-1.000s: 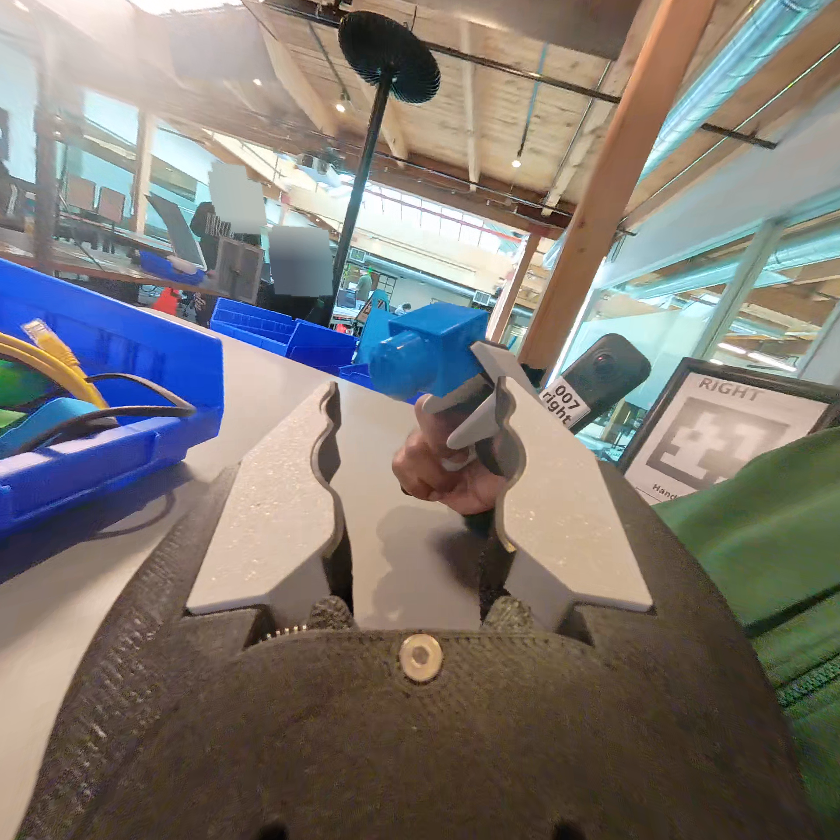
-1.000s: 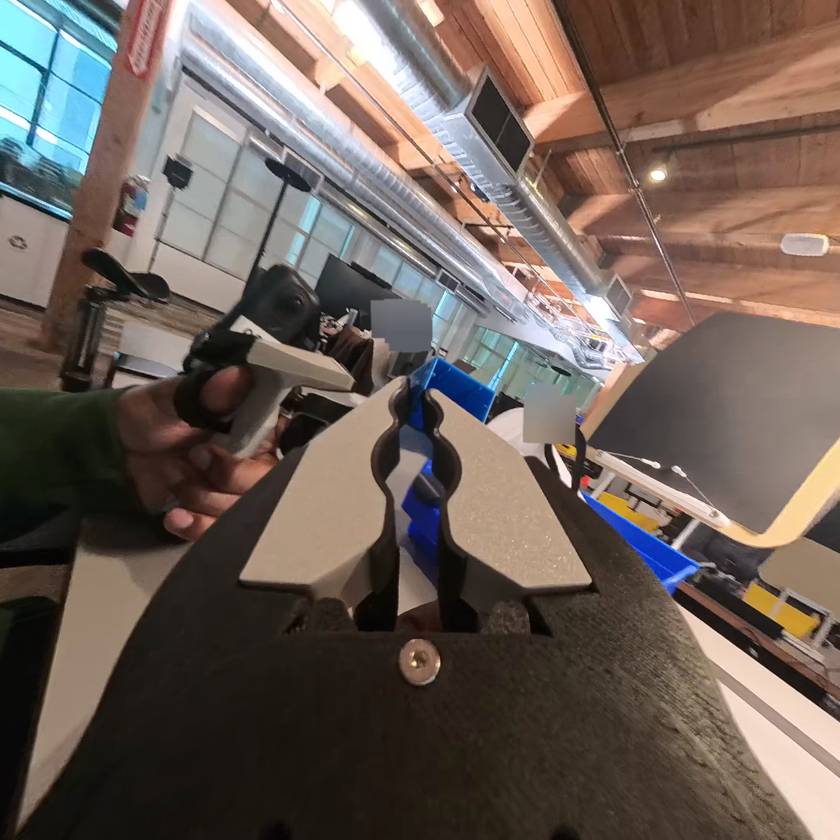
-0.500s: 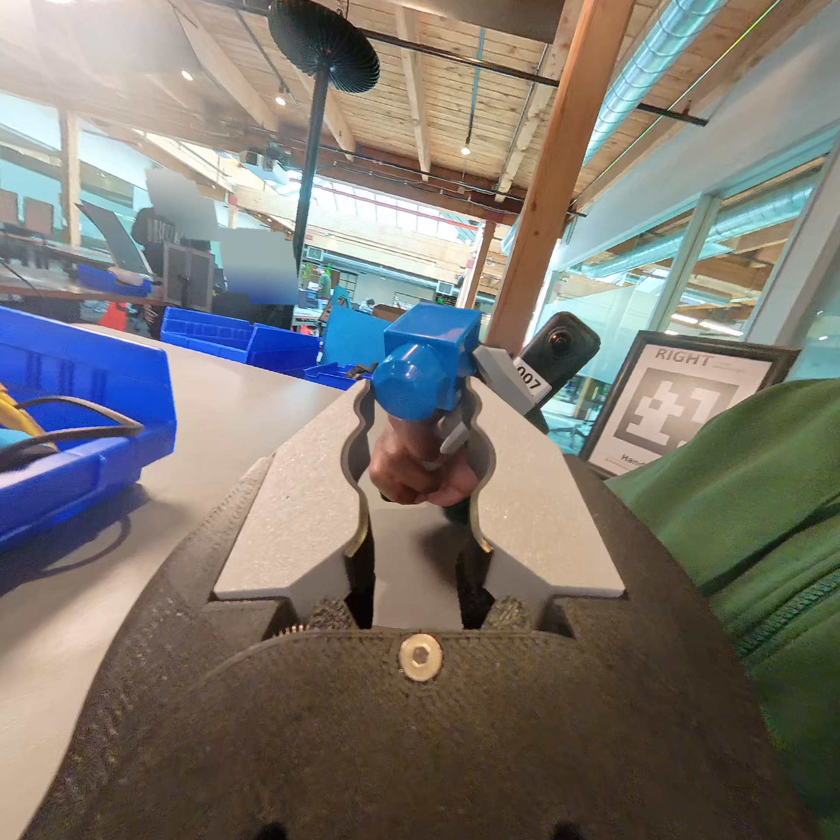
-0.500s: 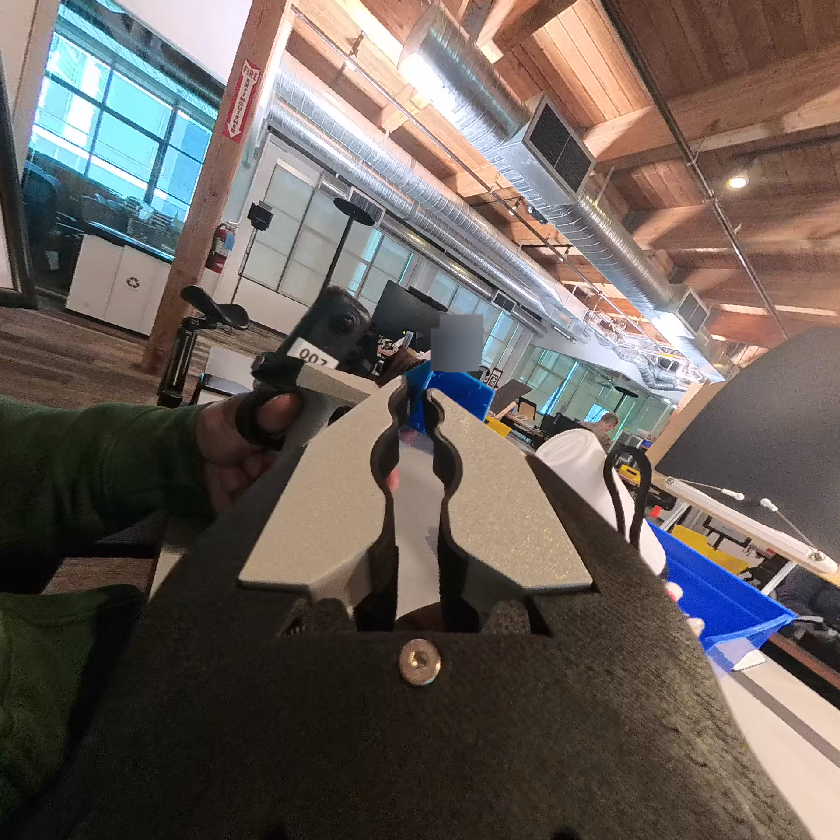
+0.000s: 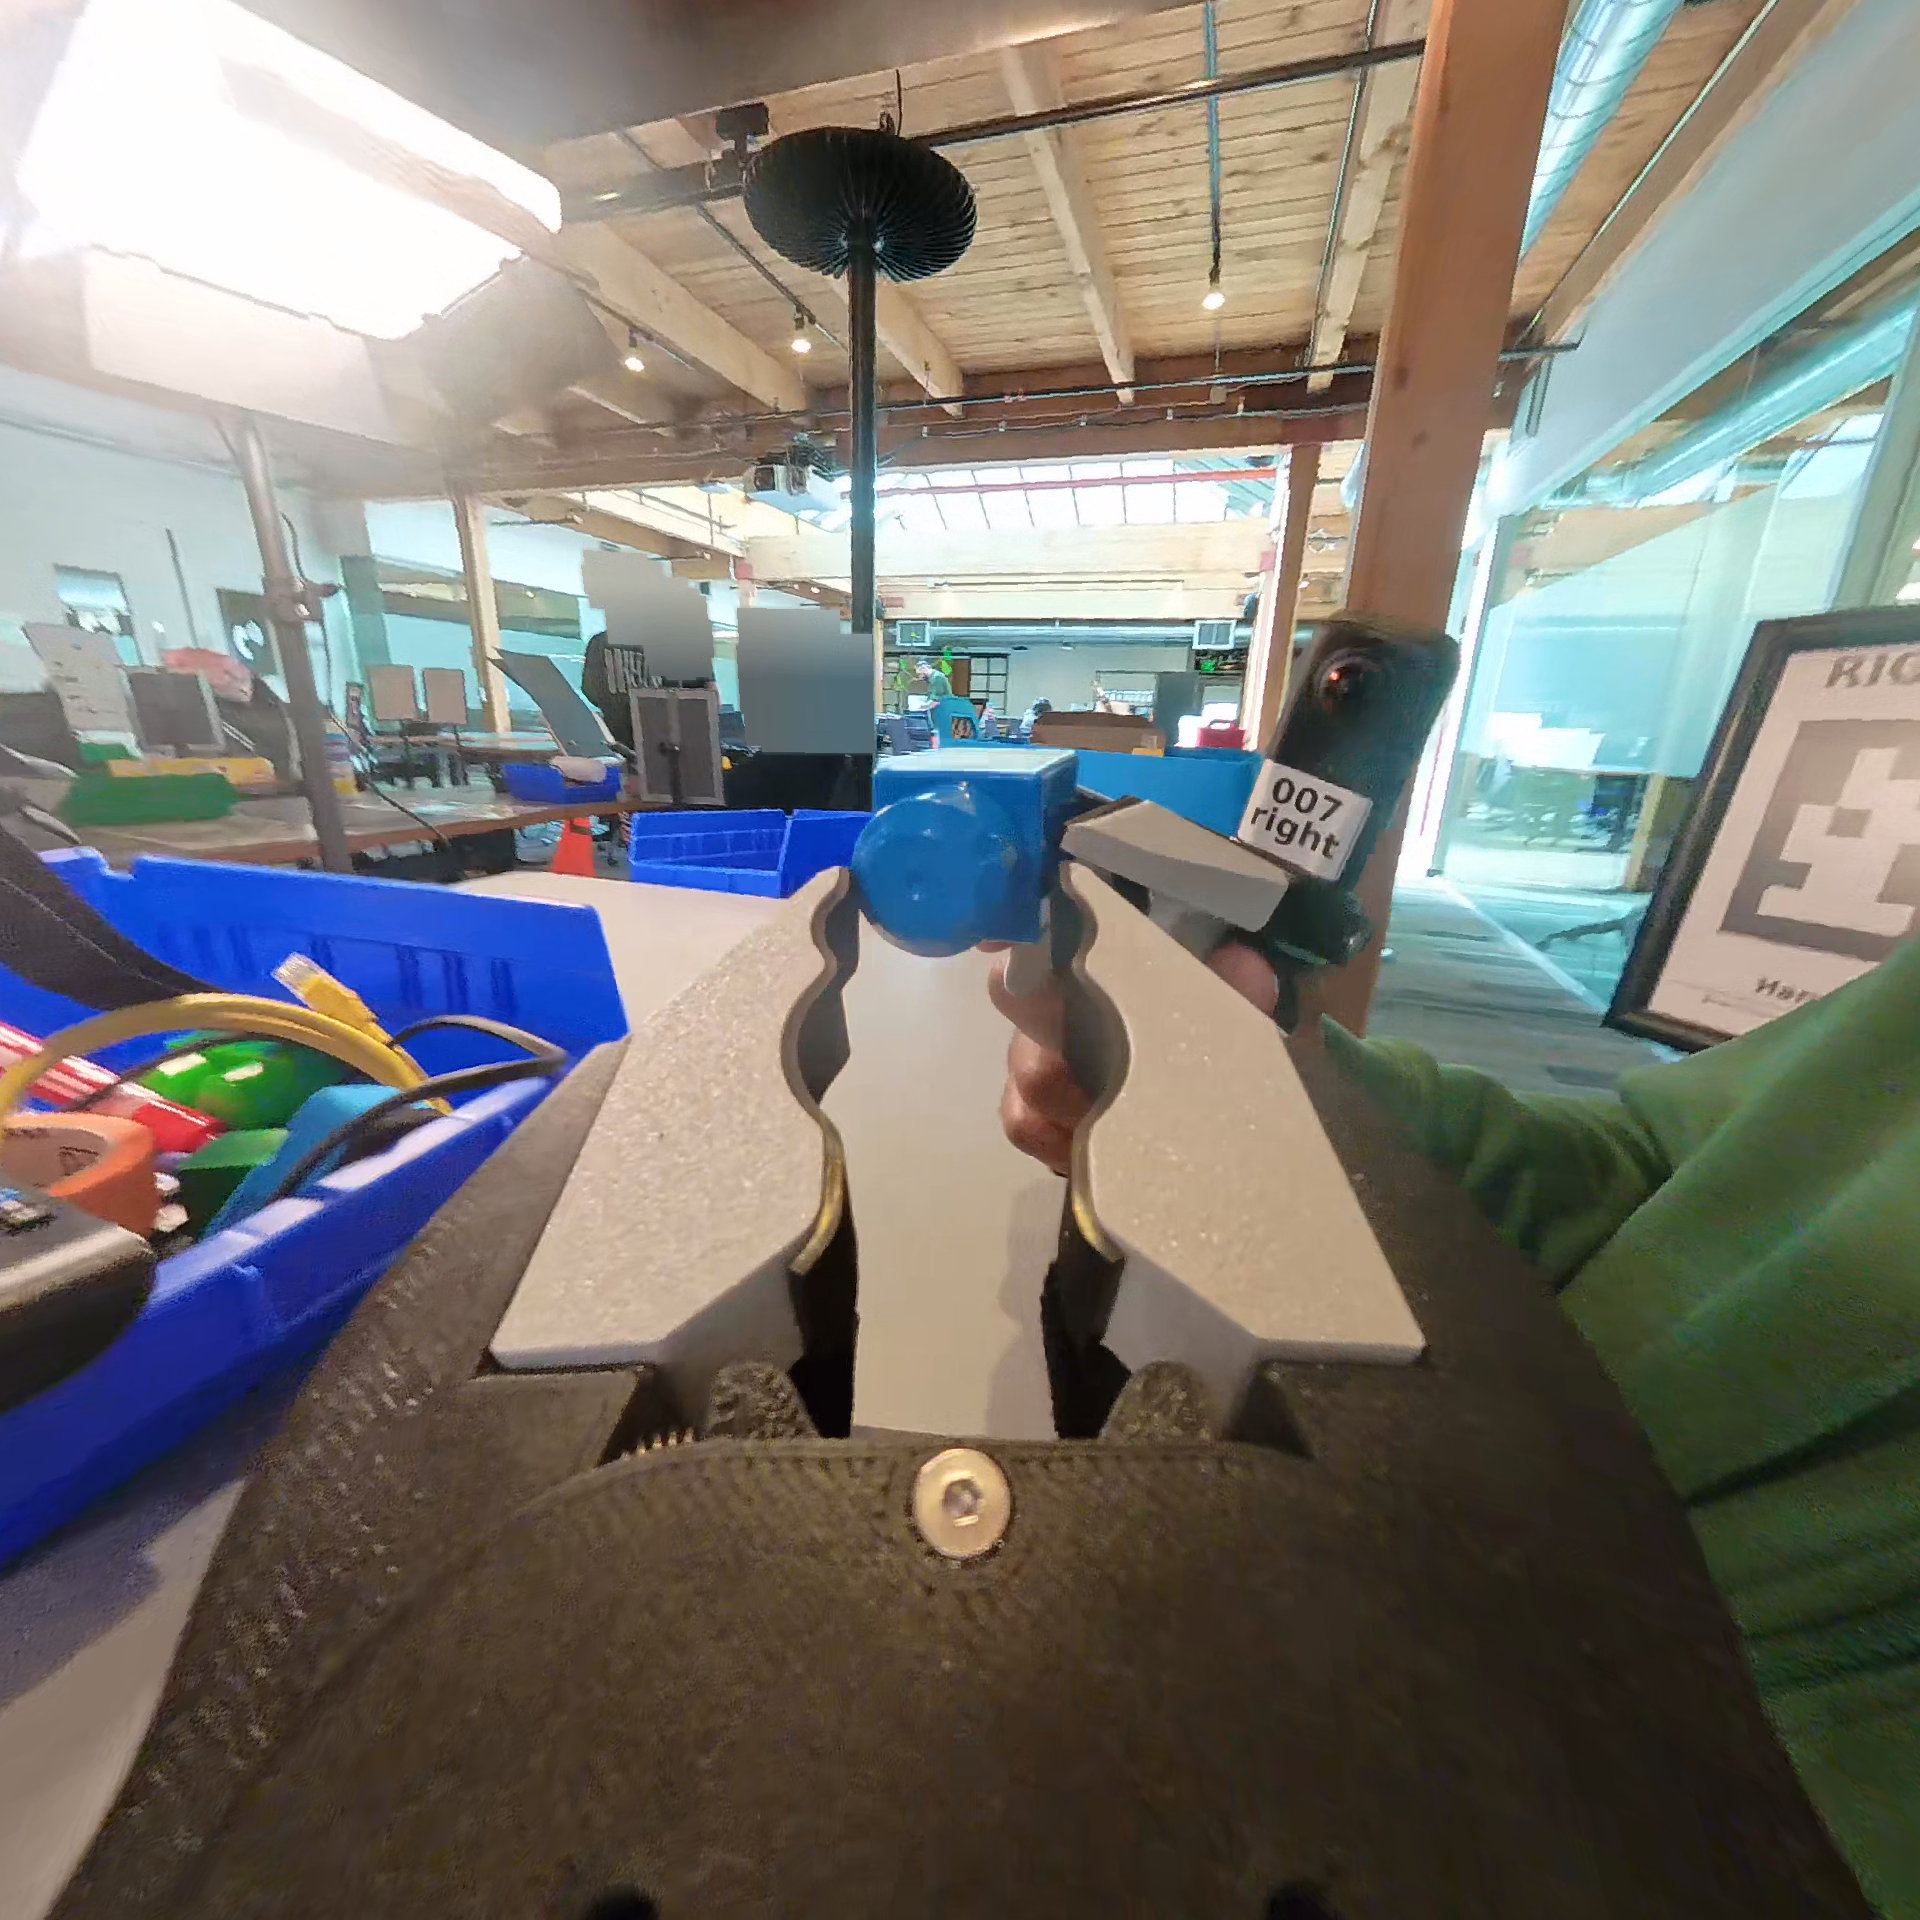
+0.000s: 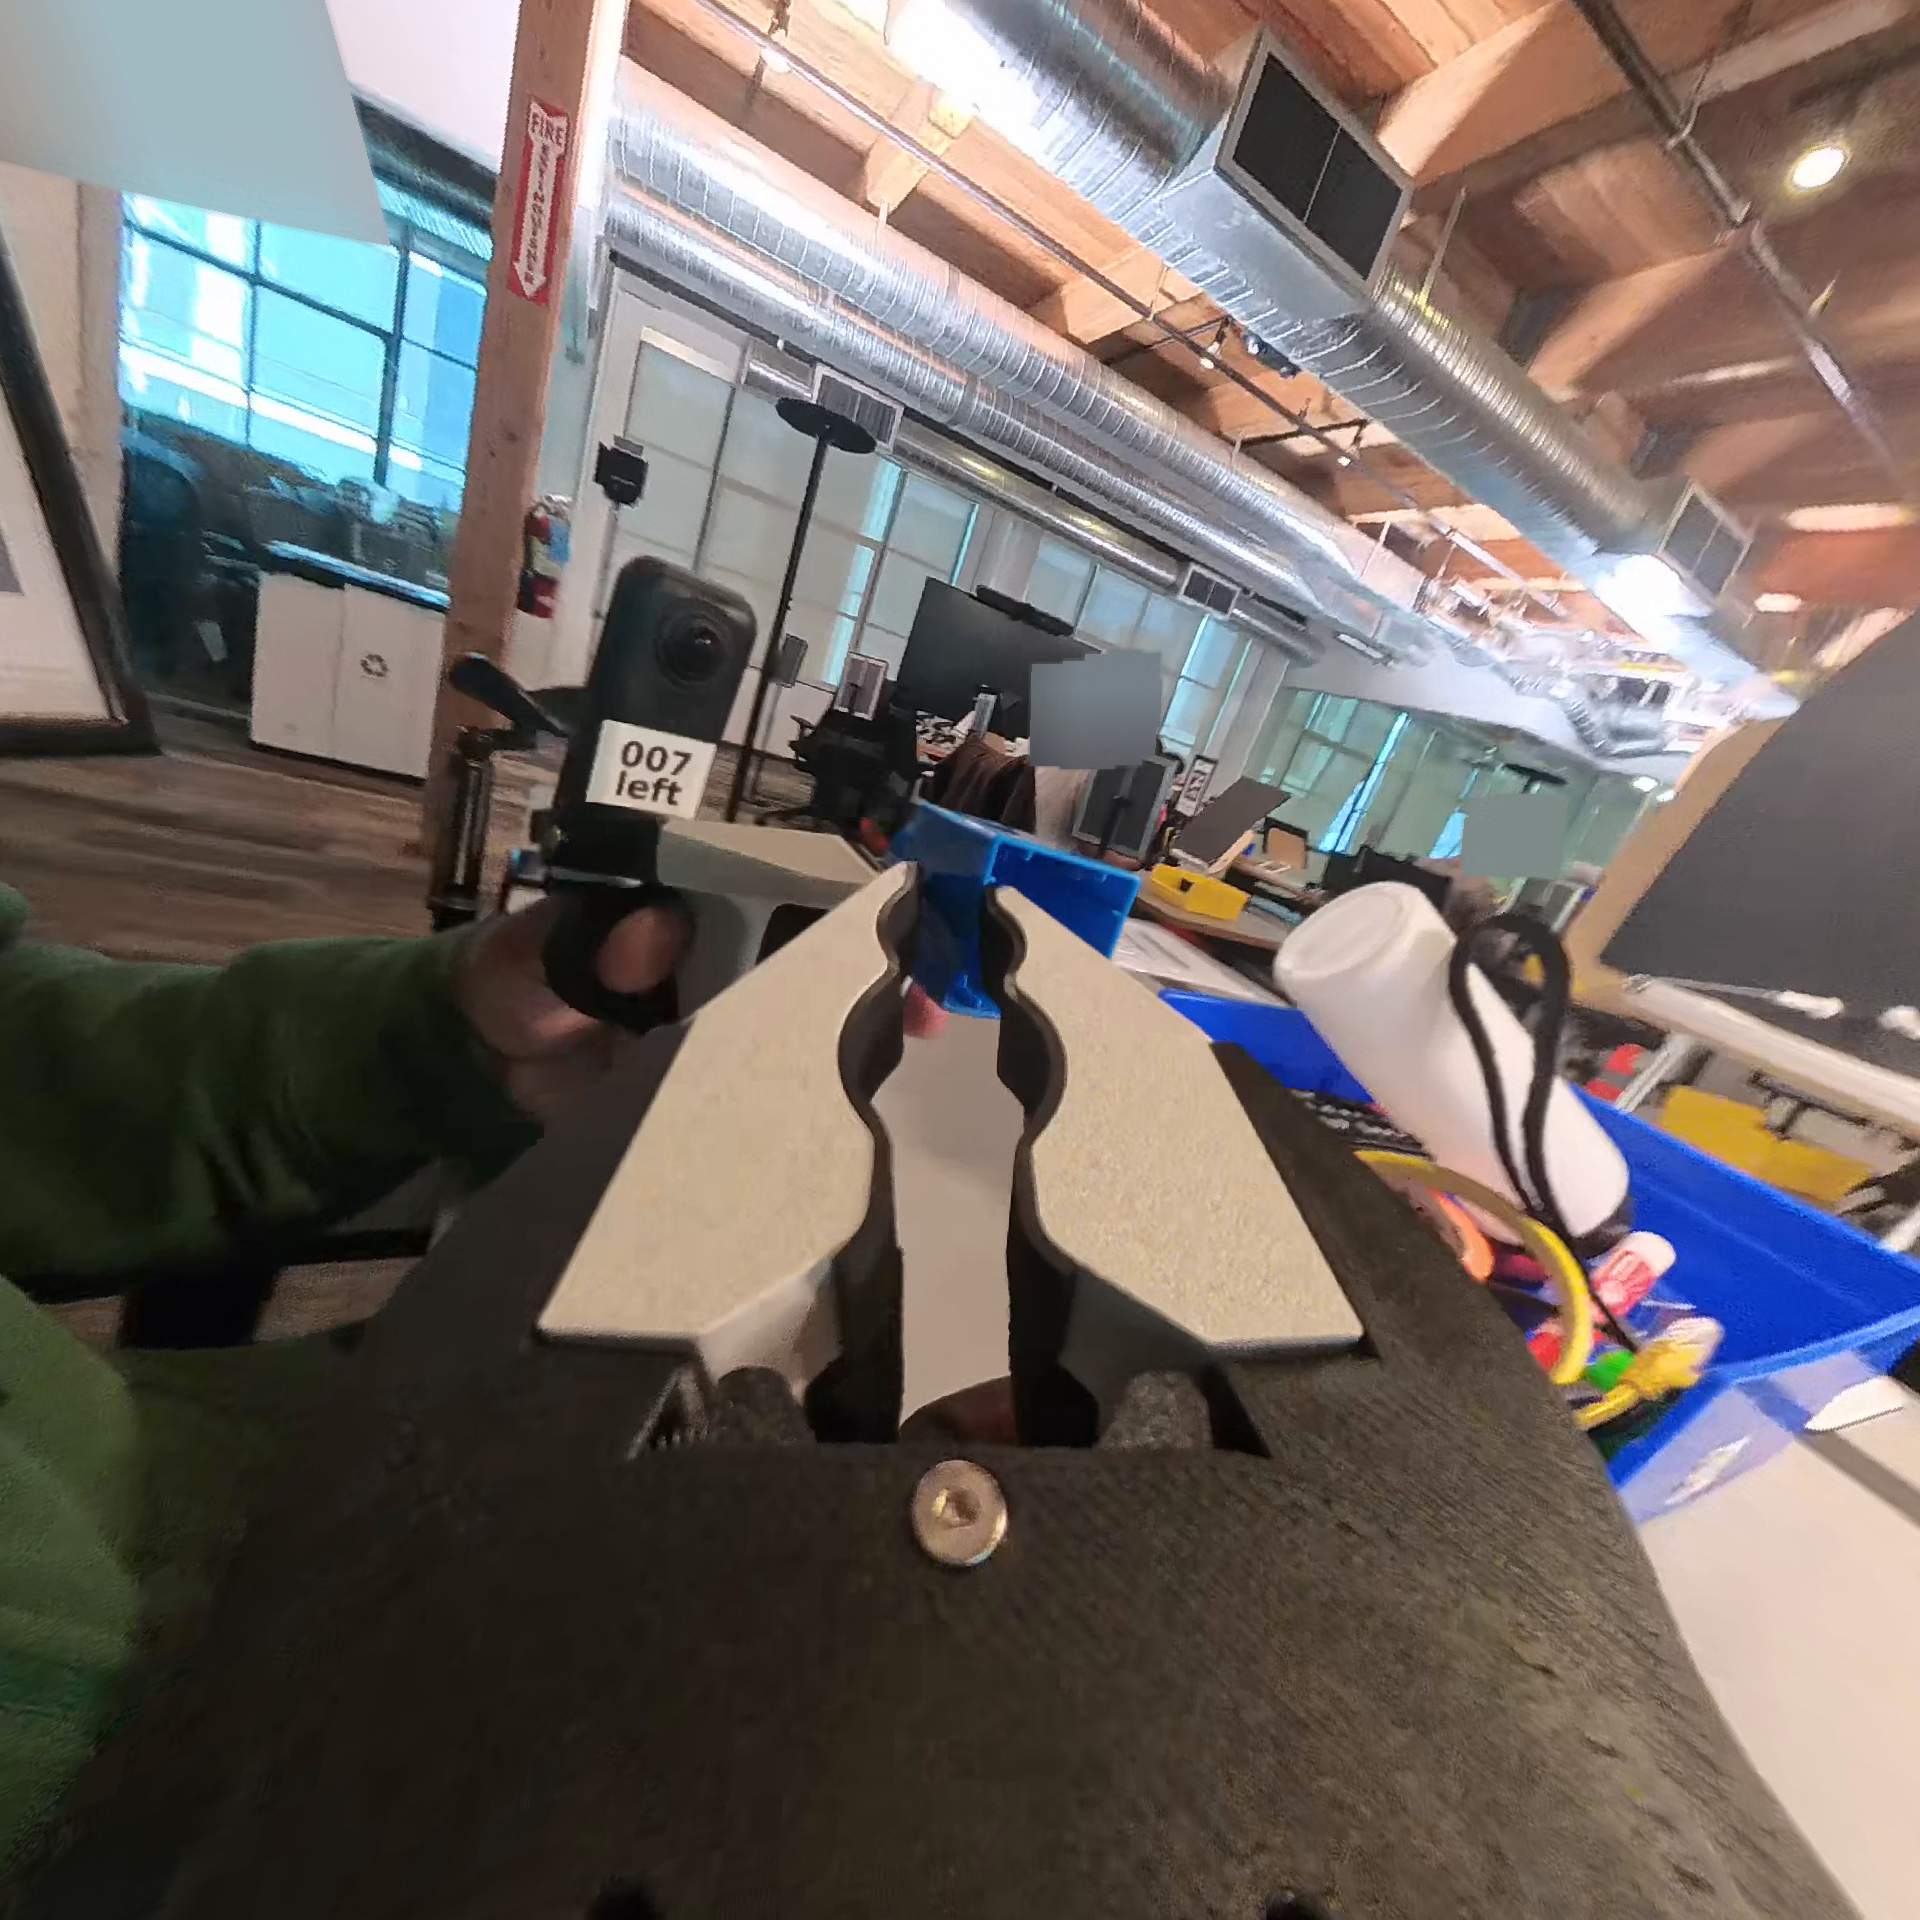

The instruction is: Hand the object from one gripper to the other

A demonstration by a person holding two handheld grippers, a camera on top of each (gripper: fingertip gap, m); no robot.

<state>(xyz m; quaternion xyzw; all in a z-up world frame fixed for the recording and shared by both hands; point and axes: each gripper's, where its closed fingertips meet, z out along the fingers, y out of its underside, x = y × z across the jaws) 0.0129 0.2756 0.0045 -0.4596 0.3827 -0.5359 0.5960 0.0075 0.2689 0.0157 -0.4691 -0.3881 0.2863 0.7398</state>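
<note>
Blue block sits pinched in right gripper; left gripper brackets it, contact unclear. We should clamp left squarely before right releases.

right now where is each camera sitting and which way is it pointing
Left wrist view: sits on the left gripper, looks forward along its fingers at the blue object between their tips; beyond, the right gripper, a hand and a green sleeve; the blue bin lies left.
Right wrist view: sits on the right gripper, looks along its fingers, closed on the blue object; the left gripper and sleeve show left, the blue bin right.
Shared: the blue object, both grippers, the bin and the sleeve; the cameras roughly face each other.
</note>
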